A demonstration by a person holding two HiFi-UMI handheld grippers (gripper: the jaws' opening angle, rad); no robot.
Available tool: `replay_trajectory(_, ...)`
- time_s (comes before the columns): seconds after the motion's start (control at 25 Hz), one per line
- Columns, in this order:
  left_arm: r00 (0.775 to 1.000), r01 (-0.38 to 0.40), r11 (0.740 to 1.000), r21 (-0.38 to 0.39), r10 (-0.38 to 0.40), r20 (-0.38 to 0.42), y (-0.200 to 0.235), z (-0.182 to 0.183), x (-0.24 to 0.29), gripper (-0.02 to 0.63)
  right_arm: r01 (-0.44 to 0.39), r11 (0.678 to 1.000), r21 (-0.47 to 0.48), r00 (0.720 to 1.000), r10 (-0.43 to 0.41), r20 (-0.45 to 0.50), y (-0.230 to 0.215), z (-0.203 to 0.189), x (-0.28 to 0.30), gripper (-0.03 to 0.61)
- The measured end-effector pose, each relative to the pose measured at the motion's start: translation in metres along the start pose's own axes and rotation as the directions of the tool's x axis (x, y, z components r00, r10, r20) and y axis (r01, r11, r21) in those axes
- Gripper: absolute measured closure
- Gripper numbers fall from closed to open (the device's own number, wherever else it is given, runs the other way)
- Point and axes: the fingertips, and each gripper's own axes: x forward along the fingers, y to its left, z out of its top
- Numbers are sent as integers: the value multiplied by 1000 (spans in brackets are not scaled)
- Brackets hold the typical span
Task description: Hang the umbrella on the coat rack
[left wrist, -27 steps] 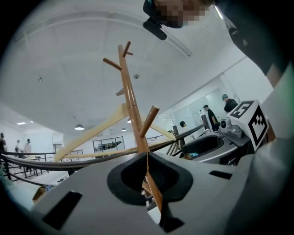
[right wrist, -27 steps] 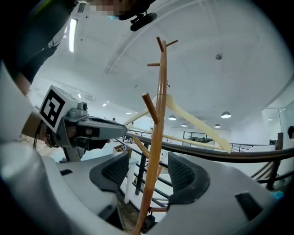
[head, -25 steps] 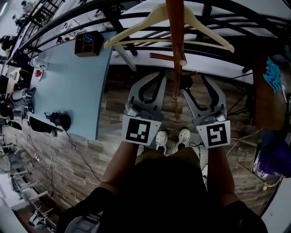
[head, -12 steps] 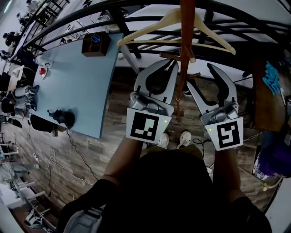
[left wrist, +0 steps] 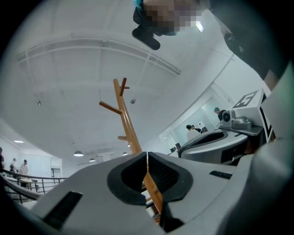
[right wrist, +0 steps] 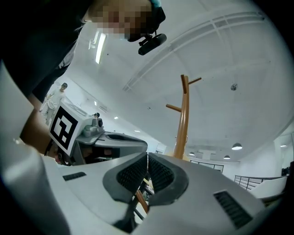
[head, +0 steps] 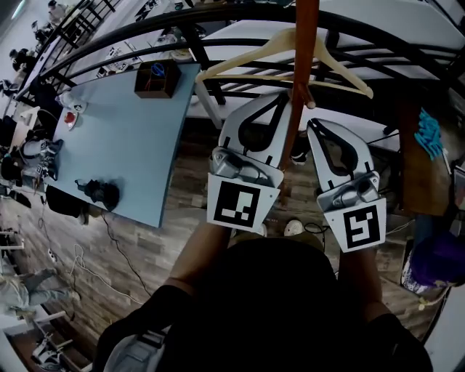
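Coat rack (head: 301,58): wooden pole, upper centre.
Left gripper (head: 280,96): fingers closed, empty, beside pole.
Right gripper (head: 312,123): fingers just closed, empty.

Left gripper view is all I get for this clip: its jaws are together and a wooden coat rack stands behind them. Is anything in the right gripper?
Observer: No. In its own view the right gripper has just been closing its jaws, and they meet with nothing between them.
Operator: Does anything hang on the rack that I can't see?
Observer: Yes. The head view shows a wooden hanger hanging on the coat rack.
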Motion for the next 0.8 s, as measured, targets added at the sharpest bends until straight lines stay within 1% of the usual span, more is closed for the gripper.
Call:
replay_trajectory(0.12, 1000, -2, 1000, 5, 2, 2, 2, 1, -2, 595, 14, 1000, -3, 1000, -13, 10, -1, 5, -1, 548)
replay_trajectory(0.32, 1000, 5, 1000, 7, -5, 3, -1, 1, -6, 595, 58, 998, -33, 998, -58, -15, -7, 3, -5, 549)
replay_trajectory(0.56, 1000, 17, 1000, 7, -17, -2, -3, 0, -8, 595, 83, 996, -46, 996, -85, -37, -9, 0, -8, 549)
replay_trajectory(0.8, 999, 30, 1000, -2, -30, -23, -7, -6, -8, 595, 102, 994, -33, 993, -104, -51, -11, -7, -11, 549)
